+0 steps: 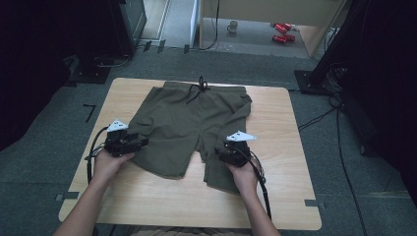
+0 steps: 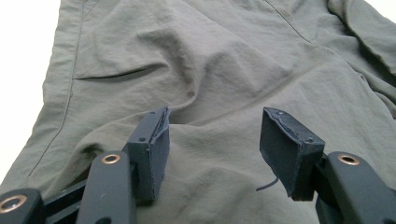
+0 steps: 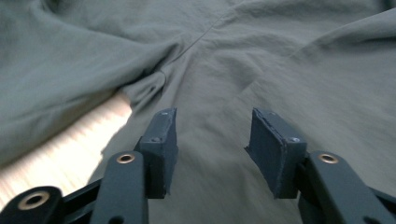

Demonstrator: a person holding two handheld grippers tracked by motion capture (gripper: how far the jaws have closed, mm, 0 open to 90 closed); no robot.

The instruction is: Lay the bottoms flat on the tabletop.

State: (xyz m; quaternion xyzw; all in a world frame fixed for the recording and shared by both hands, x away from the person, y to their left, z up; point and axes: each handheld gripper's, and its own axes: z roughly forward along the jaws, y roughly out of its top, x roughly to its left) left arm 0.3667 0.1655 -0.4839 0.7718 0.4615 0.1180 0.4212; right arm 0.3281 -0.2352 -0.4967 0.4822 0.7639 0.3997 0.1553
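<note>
Black padded jaws of the left gripper (image 2: 212, 140) rose from the bottom of the left gripper view, standing moderately apart with nothing clamped between them; the pads hovered over creased fabric, and whether they touched it could not be told. Between and beyond them lay the olive-green woven shorts (image 2: 201, 70), with a pocket slit toward the upper left of that frame.

Right gripper (image 3: 212, 140): jaws likewise parted to a middling gap, pads not pressing on anything. Olive cloth lay under and ahead of them, with a seam running toward the upper middle of the frame and a strip of light wooden table (image 3: 56, 144) showing at lower left.

High view: shorts (image 1: 189, 123) lay spread flat on the pale wooden tabletop (image 1: 280, 196), waistband with a dark drawstring (image 1: 199, 88) toward the top centre of the frame, the two legs pointing toward the bottom. Left gripper (image 1: 140, 142) sat at the left-centre, at the outer edge of the left-hand leg, held by the left hand (image 1: 108, 164). Right gripper (image 1: 221, 152) sat right of centre, over the right-hand leg near the crotch, held by the right hand (image 1: 243, 174). Both leg hems lay near the hands; the two grippers were well apart.
</note>
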